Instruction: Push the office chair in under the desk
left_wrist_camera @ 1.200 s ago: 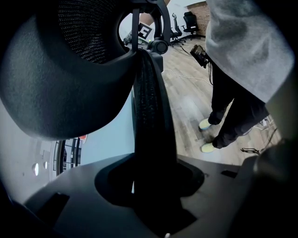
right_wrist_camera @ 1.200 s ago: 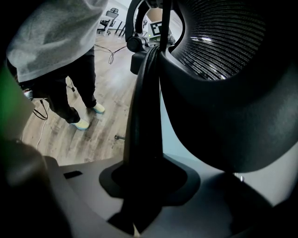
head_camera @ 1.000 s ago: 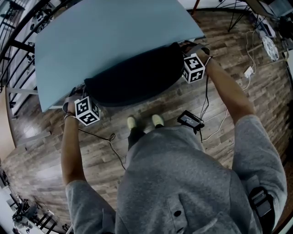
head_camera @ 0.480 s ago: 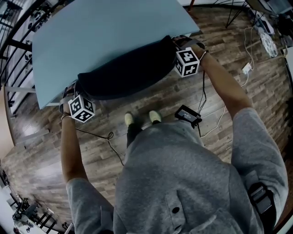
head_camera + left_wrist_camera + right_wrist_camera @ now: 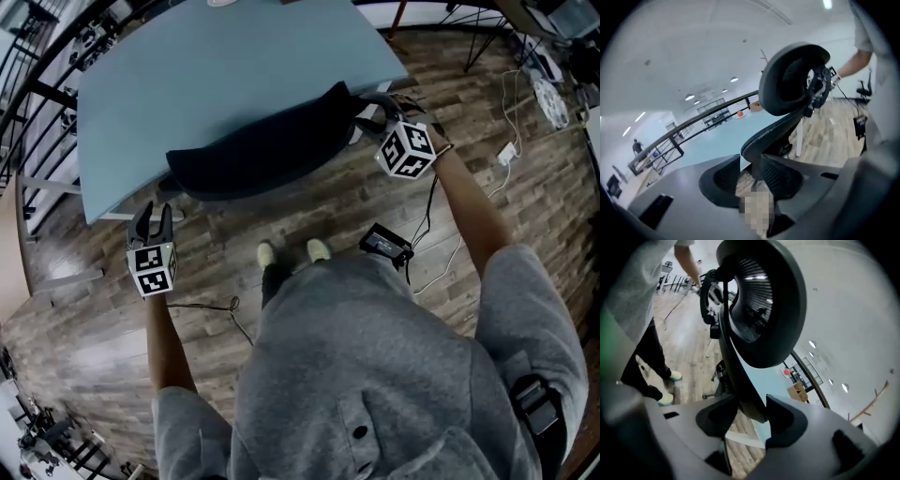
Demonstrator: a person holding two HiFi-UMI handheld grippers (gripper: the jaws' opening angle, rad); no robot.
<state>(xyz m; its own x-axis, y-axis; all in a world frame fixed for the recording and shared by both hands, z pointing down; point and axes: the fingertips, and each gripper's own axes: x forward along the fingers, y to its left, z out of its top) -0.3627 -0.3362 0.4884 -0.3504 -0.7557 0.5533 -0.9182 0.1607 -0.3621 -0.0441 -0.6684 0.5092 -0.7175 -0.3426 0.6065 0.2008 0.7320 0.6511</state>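
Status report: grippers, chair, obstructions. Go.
Left gripper open, jaws just closed partway, off the office chair. Right gripper open, jaws just widened, chair-back edge between them. Chair in under desk, only back showing. Nothing seen blocking.

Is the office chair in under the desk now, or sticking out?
In. Of the chair only the backrest shows, against the near edge of the desk; the seat is hidden beneath it.

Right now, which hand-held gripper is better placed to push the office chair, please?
Right. The right hand-held gripper is at the office chair, backrest edge between its just-opened jaws; the left hand-held gripper, jaws just narrowed and empty, is off the chair.
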